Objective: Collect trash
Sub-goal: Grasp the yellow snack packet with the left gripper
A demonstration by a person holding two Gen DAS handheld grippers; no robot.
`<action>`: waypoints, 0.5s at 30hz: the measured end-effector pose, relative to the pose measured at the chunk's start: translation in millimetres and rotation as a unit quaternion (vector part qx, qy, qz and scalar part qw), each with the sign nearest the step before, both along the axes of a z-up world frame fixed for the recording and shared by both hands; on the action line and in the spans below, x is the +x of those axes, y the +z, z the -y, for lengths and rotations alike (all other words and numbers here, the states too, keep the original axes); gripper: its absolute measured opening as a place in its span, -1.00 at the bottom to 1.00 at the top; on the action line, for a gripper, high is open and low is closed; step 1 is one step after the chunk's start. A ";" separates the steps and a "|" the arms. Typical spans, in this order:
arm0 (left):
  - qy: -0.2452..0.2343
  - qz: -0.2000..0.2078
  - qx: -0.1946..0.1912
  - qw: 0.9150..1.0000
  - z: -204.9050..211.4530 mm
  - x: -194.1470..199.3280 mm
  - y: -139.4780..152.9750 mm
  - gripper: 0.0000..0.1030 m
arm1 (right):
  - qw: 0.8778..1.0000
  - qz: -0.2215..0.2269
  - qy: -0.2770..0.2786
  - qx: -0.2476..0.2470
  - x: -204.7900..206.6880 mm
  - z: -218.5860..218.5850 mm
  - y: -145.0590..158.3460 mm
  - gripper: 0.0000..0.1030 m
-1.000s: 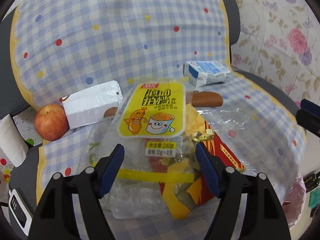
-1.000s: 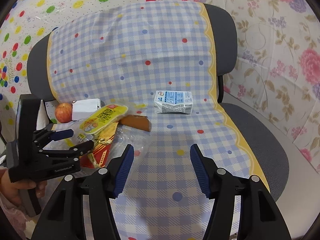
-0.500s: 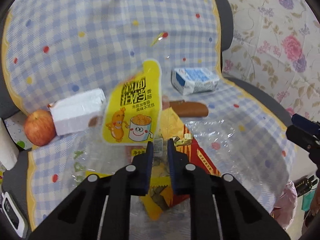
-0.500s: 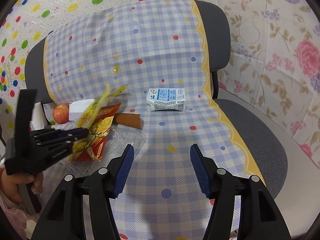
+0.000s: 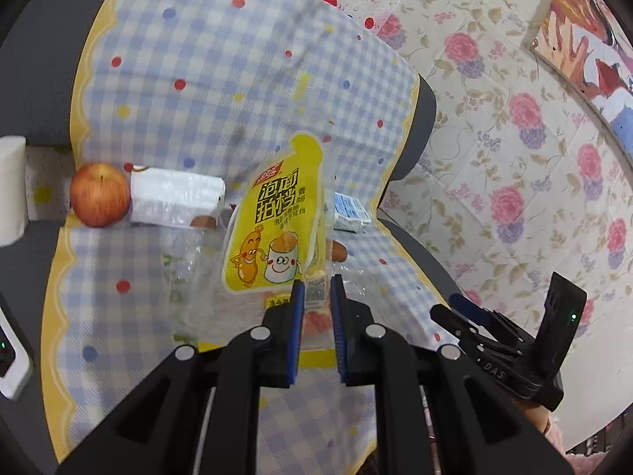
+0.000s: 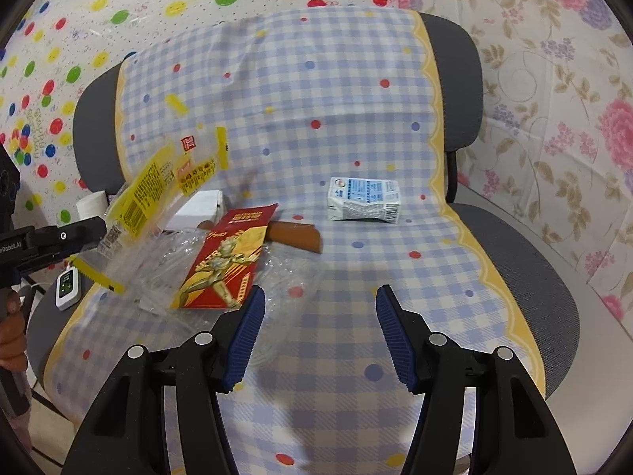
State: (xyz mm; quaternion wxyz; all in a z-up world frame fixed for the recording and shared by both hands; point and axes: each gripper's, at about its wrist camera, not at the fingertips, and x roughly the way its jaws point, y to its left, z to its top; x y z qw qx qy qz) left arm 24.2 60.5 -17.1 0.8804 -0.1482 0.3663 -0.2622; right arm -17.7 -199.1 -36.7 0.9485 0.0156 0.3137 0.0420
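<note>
My left gripper (image 5: 316, 289) is shut on the lower edge of a yellow sausage wrapper (image 5: 273, 229), which hangs clear of the seat. In the right wrist view, the left gripper (image 6: 91, 233) holds that wrapper (image 6: 158, 186) up at the left. Beneath it, a red snack wrapper (image 6: 225, 265) and crumpled clear plastic (image 6: 158, 261) lie on the checked chair cover (image 6: 336, 356). A crushed milk carton (image 6: 362, 200) sits farther back on the seat. My right gripper (image 6: 318, 304) hovers open over the seat with nothing between its fingers.
A brown sausage (image 6: 294, 235) lies behind the red wrapper. An apple (image 5: 101, 200) and a white box (image 5: 174, 198) rest against the chair back at the left, beside a tissue roll (image 5: 12, 190). A small white device (image 6: 67, 283) sits at the seat's left edge.
My left gripper closed on the yellow wrapper and lifted it off the pile, uncovering the red wrapper. The right gripper stayed open and hardly moved.
</note>
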 end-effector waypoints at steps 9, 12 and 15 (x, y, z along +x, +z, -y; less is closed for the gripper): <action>0.041 0.066 0.109 0.991 5.6 -12.6 -4.2 -0.76 | 1.000 -0.014 0.021 0.000 11.1 -24.8 -5.1 0.16; 0.050 0.075 0.132 0.987 2.0 -10.1 -4.7 -0.76 | 0.999 -0.025 0.036 0.001 25.7 -40.5 -10.5 0.14; 0.060 0.072 0.140 0.986 -2.7 -4.5 -8.9 -0.76 | 0.998 -0.037 0.048 -0.003 40.7 -56.5 -17.5 -0.03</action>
